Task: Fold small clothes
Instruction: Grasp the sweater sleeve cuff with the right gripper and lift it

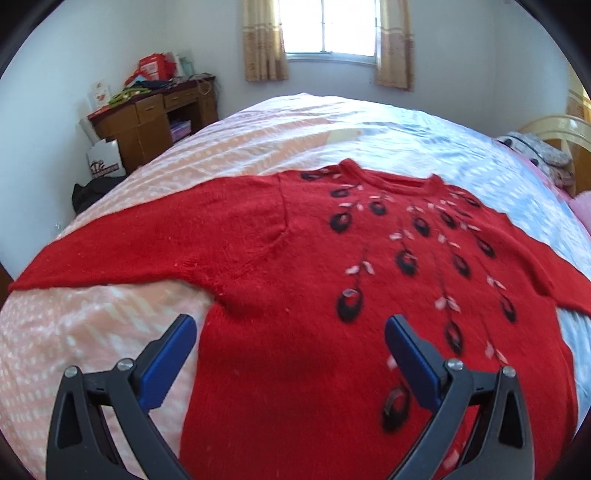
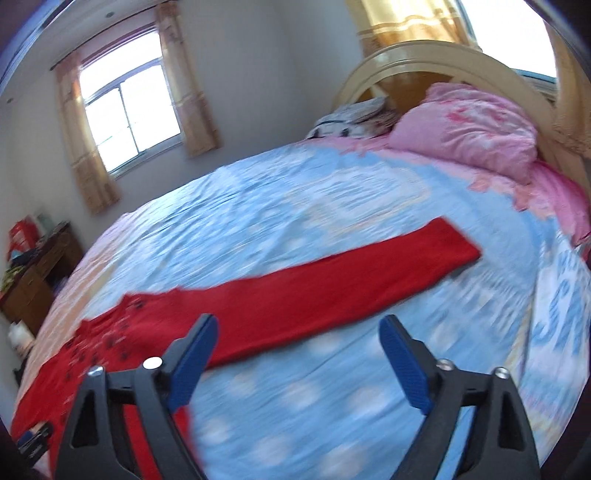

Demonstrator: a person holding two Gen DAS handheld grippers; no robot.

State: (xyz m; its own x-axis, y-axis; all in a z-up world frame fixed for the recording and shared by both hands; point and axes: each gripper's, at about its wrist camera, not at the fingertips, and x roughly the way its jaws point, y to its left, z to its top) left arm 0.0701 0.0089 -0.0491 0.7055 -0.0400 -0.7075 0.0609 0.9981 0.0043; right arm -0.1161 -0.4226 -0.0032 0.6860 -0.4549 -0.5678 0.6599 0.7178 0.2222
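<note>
Black hand-held gripper point(image 1: 290, 326), blue pads point(image 1: 173, 354).

I'm in a home bedroom: a wide bed point(image 2: 332, 206) with a blue and peach patterned cover fills the room, with a pink pillow point(image 2: 469, 129) against a cream arched headboard point(image 2: 436, 55). Curtained windows point(image 1: 328, 26) light plain walls, and a cluttered wooden desk point(image 1: 147, 114) stands in the corner.

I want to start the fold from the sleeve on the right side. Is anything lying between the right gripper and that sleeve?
Nothing visible. The right gripper is open and empty, and only bare blue bedspread lies between it and the sleeve of the red sweater, which is stretched out flat. The pink pillow sits well beyond, by the headboard.
</note>
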